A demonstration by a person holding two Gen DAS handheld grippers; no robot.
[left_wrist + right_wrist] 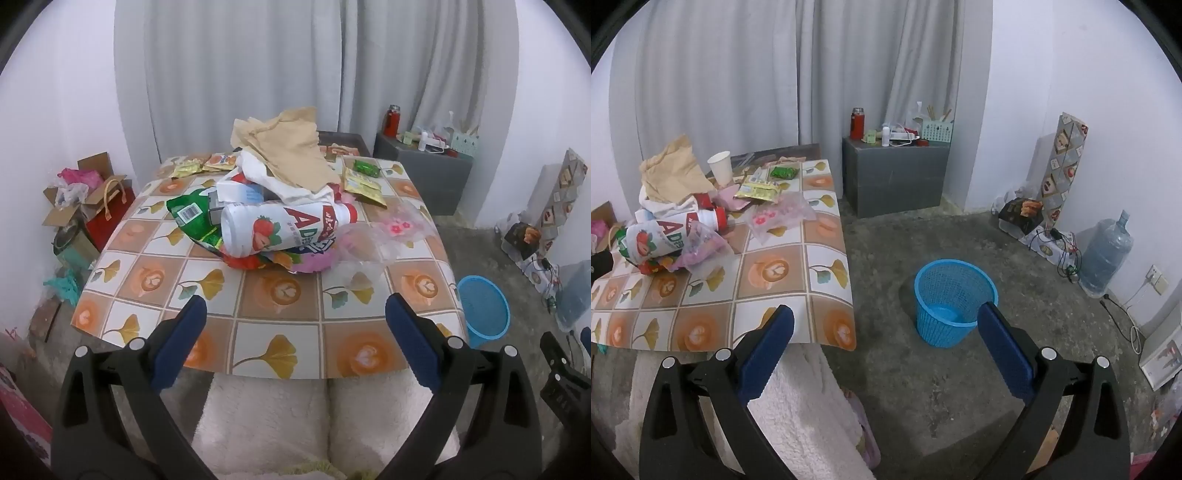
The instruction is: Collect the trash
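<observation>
The left tool (293,314) hangs over the near edge of the tabletop (280,317), its two blue-padded fingers spread wide apart with nothing between them. Straight ahead of it, past a stretch of bare patterned cloth, sits the trash heap: a white yogurt-drink bottle (284,227) with a strawberry label and red cap lies on its side at the front, resting on a green snack wrapper (192,218) to the tool's left and crumpled colourful wrappers below. Crumpled brown paper (291,147) tops the heap, over white paper. A clear plastic bag (384,236) with pink flowers lies ahead and to the right of the tool, touching the bottle's cap end. Farther back on the right lie yellow sachets (364,184) and a small green packet (366,168).

The right tool (886,314) is held off the tabletop's right side, above the concrete floor, its fingers likewise wide apart and holding nothing. Just ahead of it, near its right finger, a blue mesh wastebasket (955,302) stands upright on the floor, with no trash visible inside. The heap lies well off to this tool's left, and a white paper cup (720,167) stands upright behind it. Far ahead stands a grey cabinet (894,181).
</observation>
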